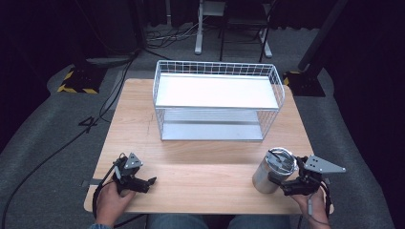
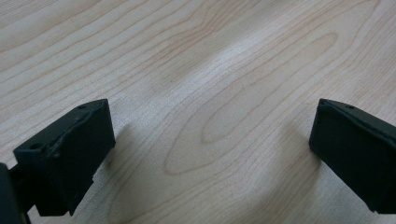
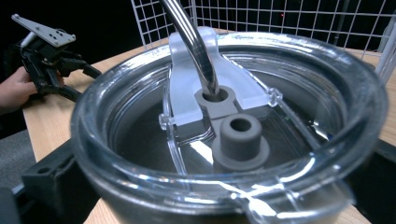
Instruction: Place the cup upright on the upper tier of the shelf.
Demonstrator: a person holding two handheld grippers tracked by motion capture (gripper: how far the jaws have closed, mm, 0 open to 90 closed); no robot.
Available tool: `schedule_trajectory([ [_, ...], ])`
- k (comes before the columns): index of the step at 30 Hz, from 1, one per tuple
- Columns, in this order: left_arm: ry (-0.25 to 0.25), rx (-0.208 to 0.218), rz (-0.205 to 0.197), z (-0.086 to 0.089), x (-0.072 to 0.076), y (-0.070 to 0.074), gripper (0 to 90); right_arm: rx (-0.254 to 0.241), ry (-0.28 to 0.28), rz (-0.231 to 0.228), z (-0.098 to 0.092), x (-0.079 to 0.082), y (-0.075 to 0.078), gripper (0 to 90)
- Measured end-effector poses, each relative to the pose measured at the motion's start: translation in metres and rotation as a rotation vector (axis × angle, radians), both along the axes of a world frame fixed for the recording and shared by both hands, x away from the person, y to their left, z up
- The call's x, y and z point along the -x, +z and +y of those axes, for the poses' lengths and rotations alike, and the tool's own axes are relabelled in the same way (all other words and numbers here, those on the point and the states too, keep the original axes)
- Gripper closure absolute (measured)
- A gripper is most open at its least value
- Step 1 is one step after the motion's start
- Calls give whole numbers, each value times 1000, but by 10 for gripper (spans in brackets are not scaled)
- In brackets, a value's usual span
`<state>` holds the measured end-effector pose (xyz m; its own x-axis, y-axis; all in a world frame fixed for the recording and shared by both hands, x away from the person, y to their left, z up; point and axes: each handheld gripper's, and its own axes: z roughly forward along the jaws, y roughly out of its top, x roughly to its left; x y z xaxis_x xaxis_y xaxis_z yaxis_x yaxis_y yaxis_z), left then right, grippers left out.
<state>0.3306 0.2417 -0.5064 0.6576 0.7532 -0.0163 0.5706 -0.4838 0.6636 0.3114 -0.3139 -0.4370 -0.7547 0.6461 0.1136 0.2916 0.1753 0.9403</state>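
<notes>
The right gripper (image 1: 286,183) has its jaws around the upright steel tumbler (image 1: 272,171). The wire rack (image 1: 217,102) stands straight ahead; the left gripper (image 1: 143,182) rests open and empty.

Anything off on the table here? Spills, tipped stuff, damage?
Nothing stands out. The steel tumbler stands upright with its clear lid on and straw in, held between the right tool's jaws. The wire rack sits square, and the left tool is open over bare wood.

black grippers (image 1: 143,182), grey plates, blue jeans
</notes>
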Motion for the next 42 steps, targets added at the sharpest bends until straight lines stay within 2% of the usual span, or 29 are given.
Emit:
schedule_trajectory([
  [7, 0, 0, 0, 0, 0, 0, 6, -11, -2, -4, 1, -1, -3, 1],
  [11, 0, 0, 0, 0, 0, 0, 6, 10, -5, -9, 2, 0, -1, 11],
  [15, 0, 0, 0, 0, 0, 0, 6, 46, -27, -37, 3, 2, 4, 30],
  [23, 0, 0, 0, 0, 0, 0, 6, 51, -33, -43, 2, 2, 7, 36],
  [28, 2, 5, 5, 0, 0, 0, 6, 55, -34, -27, 3, 2, 10, 37],
  [36, 2, 5, 5, 0, 0, 0, 6, 77, -35, -48, 4, 2, 27, 38],
  [42, 2, 5, 5, 0, 0, 0, 6, 91, -41, -62, 4, 0, 49, 38],
])
